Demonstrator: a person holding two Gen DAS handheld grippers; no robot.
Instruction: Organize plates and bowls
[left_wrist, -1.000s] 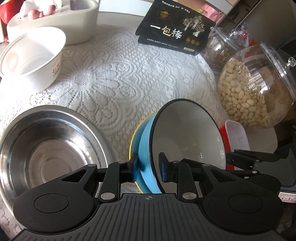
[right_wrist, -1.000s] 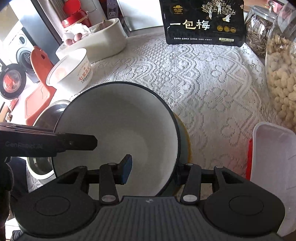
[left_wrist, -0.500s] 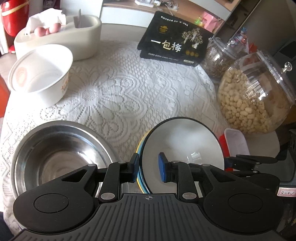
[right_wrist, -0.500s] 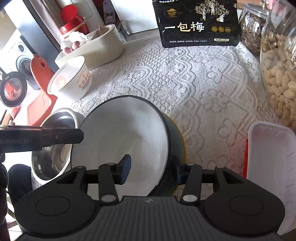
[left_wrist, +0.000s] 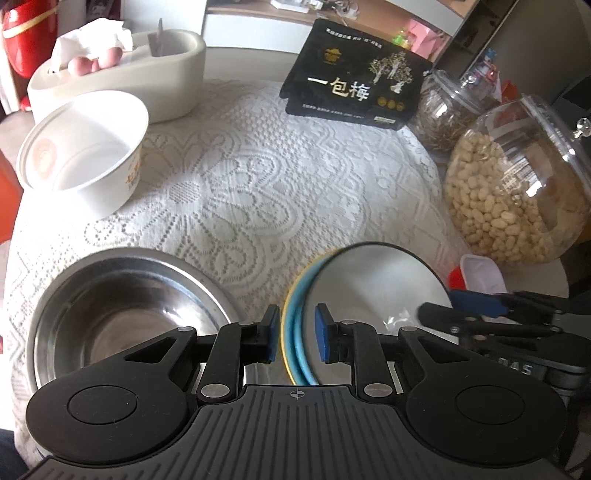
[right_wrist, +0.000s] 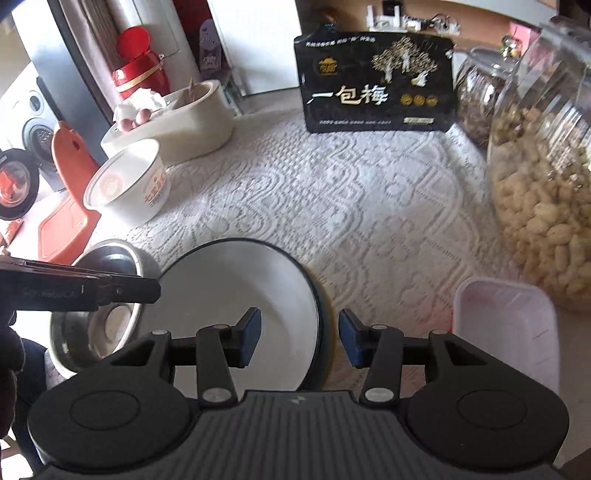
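A white bowl with a black rim (left_wrist: 373, 288) (right_wrist: 229, 288) sits nested in a blue bowl (left_wrist: 301, 332) and a yellow one (left_wrist: 286, 332). The stack lies nearly flat, low over the lace tablecloth. My left gripper (left_wrist: 297, 338) has the three rims at the stack's left edge between its pads, and its jaws are closing on them. My right gripper (right_wrist: 300, 338) (left_wrist: 454, 306) straddles the stack's right wall, one finger inside the white bowl and one outside. A steel bowl (left_wrist: 122, 306) (right_wrist: 107, 325) stands just left of the stack. A white paper bowl (left_wrist: 85, 155) (right_wrist: 125, 188) sits further back left.
At the back lies a black snack bag (left_wrist: 354, 92), with a seed jar (left_wrist: 443, 110) and a big peanut jar (left_wrist: 509, 199) to its right. A white-lidded red box (right_wrist: 506, 332) is right of the stack. A cream tray with eggs (left_wrist: 122, 81) stands back left.
The bowl stack has tipped from steeply tilted down to nearly flat and sits lower. The left jaws have narrowed a little on its rims. The right jaws look unchanged.
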